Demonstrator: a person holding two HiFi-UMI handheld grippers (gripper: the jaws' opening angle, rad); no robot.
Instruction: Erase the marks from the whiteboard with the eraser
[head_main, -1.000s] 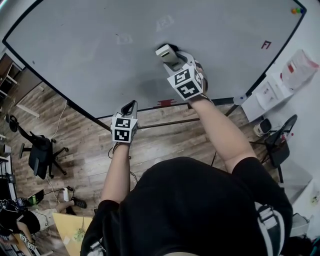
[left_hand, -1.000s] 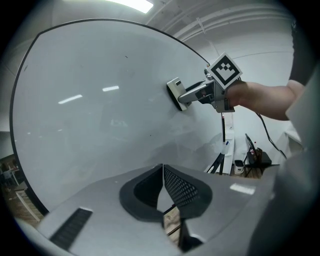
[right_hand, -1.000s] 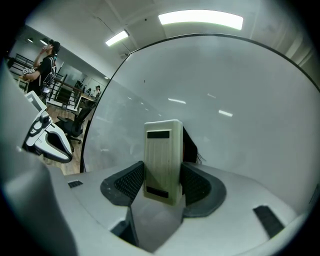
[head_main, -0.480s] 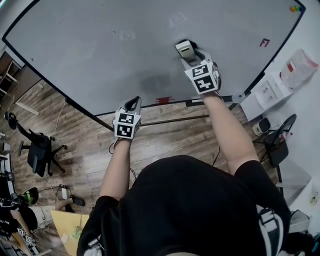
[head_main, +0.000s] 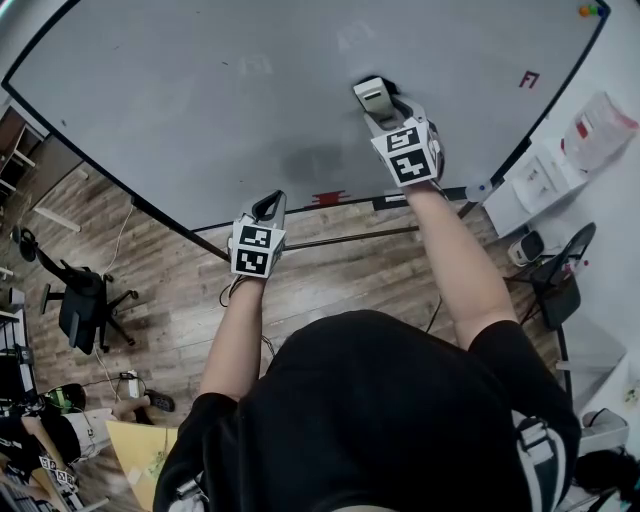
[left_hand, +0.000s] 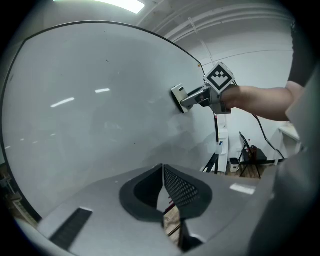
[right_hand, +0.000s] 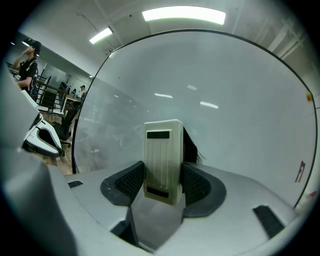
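- One whiteboard, right across the top of the head view.
- One eraser, upper centre.
- Two grippers: left gripper at mid-frame, right gripper above it to the right.
- One red mark, up at the board's upper right.
- Two chairs: left chair at the left edge, right chair at the right edge.
- Two ceiling lights in the right gripper view: long light top centre, short light upper left.
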